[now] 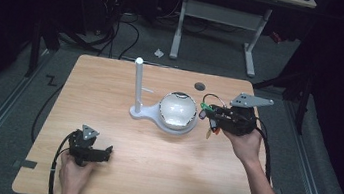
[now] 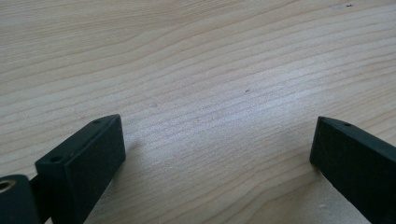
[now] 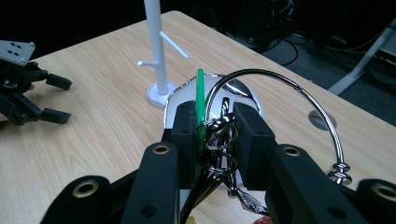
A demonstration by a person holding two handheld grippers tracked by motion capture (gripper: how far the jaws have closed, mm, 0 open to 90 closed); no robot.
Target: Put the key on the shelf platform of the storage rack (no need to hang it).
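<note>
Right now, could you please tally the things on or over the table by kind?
White stand with pegged post: 1
Shiny dish on the stand's base: 1
Key ring bundle in the right tool: 1
Handheld tools (right, plus left tool): 2
Total: 5

no readable text or labels anywhere.

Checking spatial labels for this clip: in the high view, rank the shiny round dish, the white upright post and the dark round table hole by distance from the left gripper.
1. White upright post, on the stand's left.
2. Shiny round dish, table centre.
3. Dark round table hole, far edge.
The left gripper sits near-left.
</note>
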